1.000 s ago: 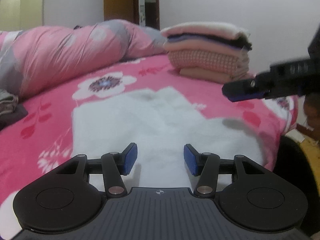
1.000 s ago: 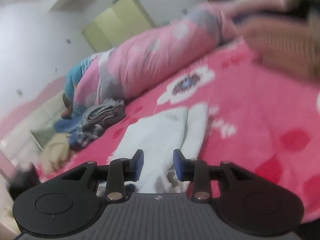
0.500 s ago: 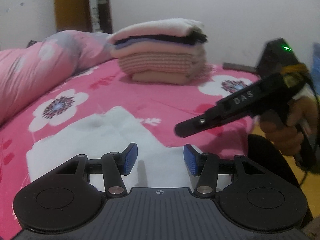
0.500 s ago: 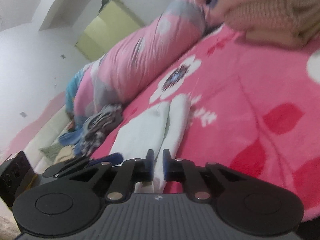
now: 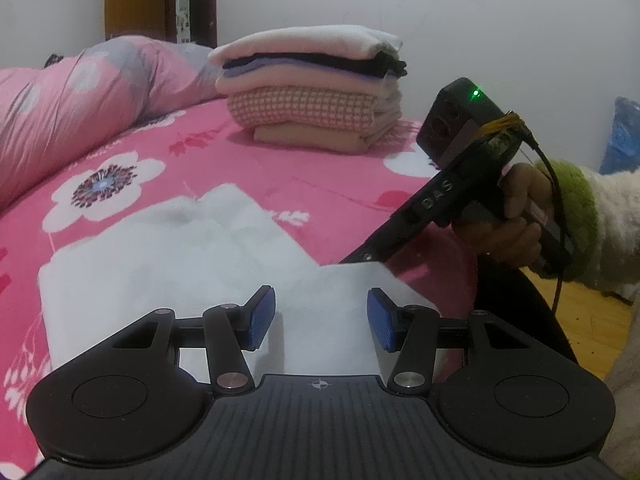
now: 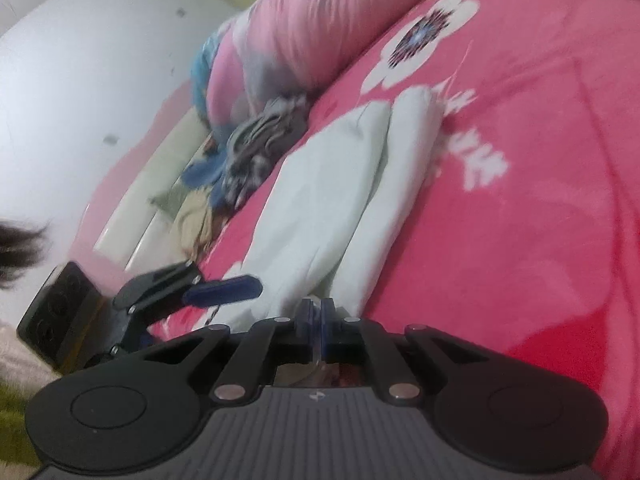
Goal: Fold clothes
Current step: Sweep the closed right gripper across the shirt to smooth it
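R gripper (image 6: 316,320) pinches white garment (image 6: 320,184) (near edge) — L gripper (image 5: 321,318) gapes.

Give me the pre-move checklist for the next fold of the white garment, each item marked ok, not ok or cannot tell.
1. Right gripper shut on the white garment at its near edge: ok.
2. Left gripper gripping cloth: not ok; the jaws stand open over the garment's near edge.
3. Garment lying flat on the pink bedspread: ok, with a lengthwise crease.
4. Folded stack clear of the garment: ok, it sits beyond it.
5. Depth of the right gripper's bite: cannot tell, the fingers hide it.
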Tool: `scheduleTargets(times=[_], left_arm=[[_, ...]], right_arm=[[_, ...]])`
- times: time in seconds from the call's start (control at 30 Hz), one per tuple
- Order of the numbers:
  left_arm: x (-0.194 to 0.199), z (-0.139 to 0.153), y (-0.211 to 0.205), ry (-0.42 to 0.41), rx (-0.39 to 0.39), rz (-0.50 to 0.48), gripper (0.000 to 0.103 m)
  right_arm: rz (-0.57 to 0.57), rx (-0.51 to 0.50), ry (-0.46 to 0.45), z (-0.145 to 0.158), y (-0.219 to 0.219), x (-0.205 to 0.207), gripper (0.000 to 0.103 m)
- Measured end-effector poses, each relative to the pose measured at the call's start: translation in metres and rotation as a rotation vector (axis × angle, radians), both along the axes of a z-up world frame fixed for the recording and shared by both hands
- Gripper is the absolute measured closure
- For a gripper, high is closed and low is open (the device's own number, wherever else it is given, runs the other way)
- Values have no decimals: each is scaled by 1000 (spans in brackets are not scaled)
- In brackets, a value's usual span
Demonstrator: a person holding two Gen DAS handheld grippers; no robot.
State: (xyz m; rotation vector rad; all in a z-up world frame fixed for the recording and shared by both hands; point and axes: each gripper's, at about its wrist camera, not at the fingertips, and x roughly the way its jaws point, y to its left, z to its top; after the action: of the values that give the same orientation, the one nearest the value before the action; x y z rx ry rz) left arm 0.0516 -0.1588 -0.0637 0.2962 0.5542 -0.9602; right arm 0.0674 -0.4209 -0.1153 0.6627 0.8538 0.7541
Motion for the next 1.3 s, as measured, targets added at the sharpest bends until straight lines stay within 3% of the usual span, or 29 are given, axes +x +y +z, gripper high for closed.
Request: scheduleTargets(times=[0.3,0.43,0.67,0.77,1.0,1.17,1.3], left_arm=[[11,-14,-7,23,3,-6,52],[12,-18,-14,21,2,-20,52],[14,-23,-21,16,3,-26,51],[13,-25,-22,9,3,-21,51],[-4,-18,-11,-20,4,-10,50],[-20,0,28,-25,-73,107,50],[-32,6,62,-55,-94,231,50]], right_arm=[[172,-78,-73,1,11,15,100],[97,-45,-71,4,-6,11,99],[-86,-64,-211,37,-14,-30,98],[-46,-101,-255,40,14,-36,99],[-56,-214,-133,12,29,-14,103],[-177,-344,-157,20,42,-25,103],[-326,-418,-275,46,57,-52,102]])
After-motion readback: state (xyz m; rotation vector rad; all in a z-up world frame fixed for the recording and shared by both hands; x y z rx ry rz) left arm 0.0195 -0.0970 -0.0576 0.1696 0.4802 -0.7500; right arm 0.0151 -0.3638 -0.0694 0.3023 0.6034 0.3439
